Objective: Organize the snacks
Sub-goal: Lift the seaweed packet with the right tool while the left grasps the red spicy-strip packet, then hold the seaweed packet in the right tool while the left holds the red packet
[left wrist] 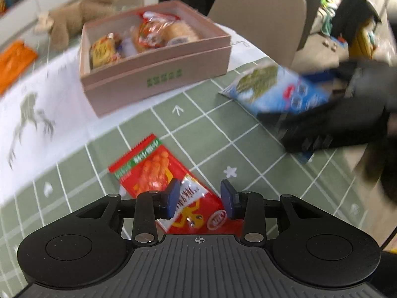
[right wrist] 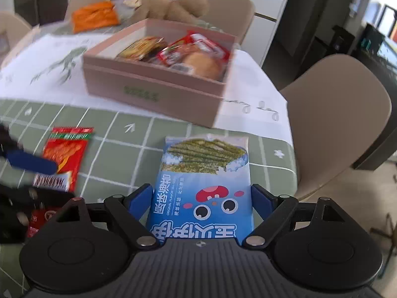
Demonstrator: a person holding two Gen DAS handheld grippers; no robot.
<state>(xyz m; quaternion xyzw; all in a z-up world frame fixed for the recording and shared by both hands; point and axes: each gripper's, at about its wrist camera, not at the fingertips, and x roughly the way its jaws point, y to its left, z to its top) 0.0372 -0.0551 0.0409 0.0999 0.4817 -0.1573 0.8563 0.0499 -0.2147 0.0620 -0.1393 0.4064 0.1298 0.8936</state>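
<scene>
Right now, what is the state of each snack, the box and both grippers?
Pink box: open, holding several snacks.
Red snack packet: flat on the table, sealed.
Blue seaweed snack bag: between the right gripper's pads; contact unclear.
Left gripper: open above the red packet.
Right gripper: wide around the blue bag.

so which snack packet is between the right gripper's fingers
The blue seaweed snack packet, lying between the right gripper's blue fingers. The red packet lies apart, under the left gripper.
</scene>
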